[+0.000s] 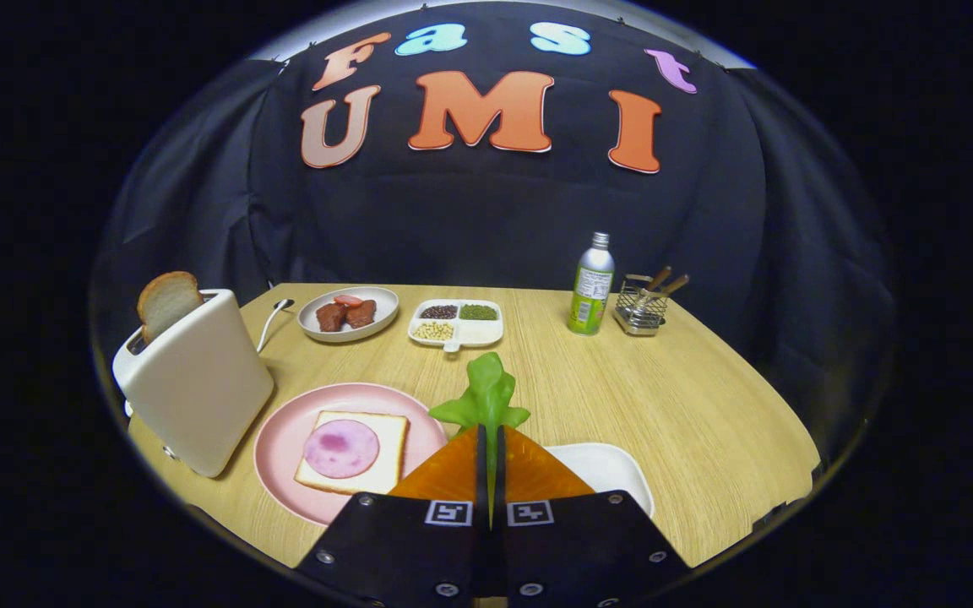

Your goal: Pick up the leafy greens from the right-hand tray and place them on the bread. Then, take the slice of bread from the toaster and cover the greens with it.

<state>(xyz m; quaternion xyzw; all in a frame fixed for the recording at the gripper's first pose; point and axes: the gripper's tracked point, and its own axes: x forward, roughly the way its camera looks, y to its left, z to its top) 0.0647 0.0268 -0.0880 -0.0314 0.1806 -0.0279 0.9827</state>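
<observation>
While gripper [489, 439] is pinching leafy greens [484, 395], carrying toward bread [355, 453] at 10 o'clock, releasing centred over ham [341, 447]

1 toaster [195, 397], 2 bread slices [354, 452] [167, 301], 3 plates/trays [284, 439] [350, 314] [457, 323], 1 bottle [591, 285], 1 leafy greens [486, 393].

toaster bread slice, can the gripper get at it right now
Probably not yet. The gripper has its fingers shut on the leafy greens, so they are occupied. The bread slice itself stands clear out of the toaster top with nothing over it, so access looks free once the greens are released.
</observation>
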